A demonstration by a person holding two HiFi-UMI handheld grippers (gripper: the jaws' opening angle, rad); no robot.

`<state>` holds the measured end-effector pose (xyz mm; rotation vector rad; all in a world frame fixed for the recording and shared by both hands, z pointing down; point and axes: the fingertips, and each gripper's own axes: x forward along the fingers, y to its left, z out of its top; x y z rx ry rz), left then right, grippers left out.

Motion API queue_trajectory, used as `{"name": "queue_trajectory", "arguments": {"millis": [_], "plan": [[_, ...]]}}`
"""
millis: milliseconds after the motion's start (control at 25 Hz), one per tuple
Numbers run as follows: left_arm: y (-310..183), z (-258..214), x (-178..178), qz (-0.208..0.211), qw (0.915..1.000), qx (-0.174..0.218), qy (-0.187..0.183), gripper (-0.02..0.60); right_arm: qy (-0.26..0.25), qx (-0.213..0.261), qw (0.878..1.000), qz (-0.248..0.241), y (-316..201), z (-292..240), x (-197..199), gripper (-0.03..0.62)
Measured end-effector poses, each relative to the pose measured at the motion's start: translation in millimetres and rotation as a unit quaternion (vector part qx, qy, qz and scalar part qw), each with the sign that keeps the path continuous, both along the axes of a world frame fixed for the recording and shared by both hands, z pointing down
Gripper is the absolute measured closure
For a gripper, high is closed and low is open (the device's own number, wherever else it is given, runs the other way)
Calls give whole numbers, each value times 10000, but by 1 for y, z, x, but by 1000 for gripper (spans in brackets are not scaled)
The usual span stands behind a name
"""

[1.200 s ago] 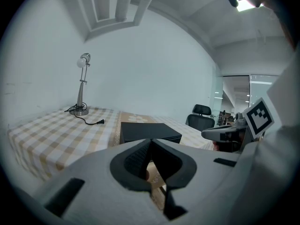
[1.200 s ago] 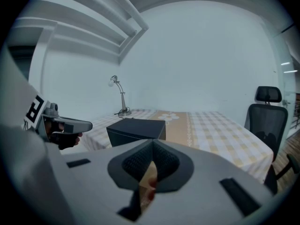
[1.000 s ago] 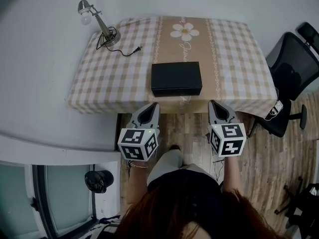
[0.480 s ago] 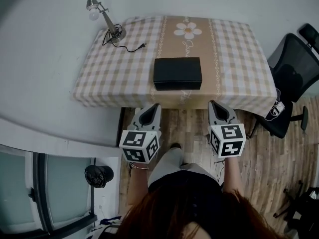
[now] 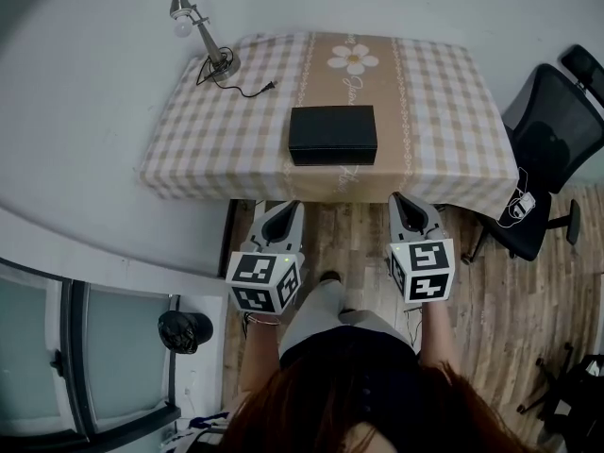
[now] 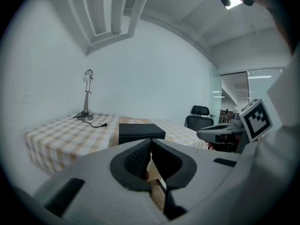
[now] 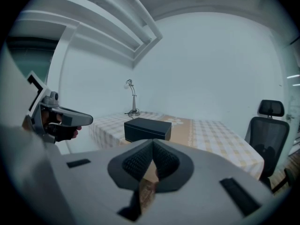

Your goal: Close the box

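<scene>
A black box (image 5: 332, 134) with its lid down lies near the front edge of a table with a checked cloth (image 5: 208, 130). It also shows in the left gripper view (image 6: 140, 131) and the right gripper view (image 7: 147, 128). My left gripper (image 5: 289, 205) and right gripper (image 5: 400, 199) hang side by side in front of the table, short of its edge, over the wooden floor. Both are shut with nothing between the jaws. Neither touches the box.
A desk lamp (image 5: 200, 36) with a loose cord stands at the table's far left corner. A black office chair (image 5: 552, 140) is at the table's right. A white wall ledge (image 5: 94, 243) runs on the left, with a dark helmet-like object (image 5: 185, 330) below.
The view has shifted slightly, so table and box sit a little higher and further off. Both grippers stay shut, side by side, a touch lower in the view.
</scene>
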<state>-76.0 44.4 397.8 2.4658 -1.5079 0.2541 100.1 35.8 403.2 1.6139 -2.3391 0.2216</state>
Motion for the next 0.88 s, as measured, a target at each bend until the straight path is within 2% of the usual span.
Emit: {"name": "queue_trajectory", "arguments": {"millis": [880], "plan": [[51,-10,21,118,9996,256,-85,554,42,434,9989,-170,55,-19,4,577]]}}
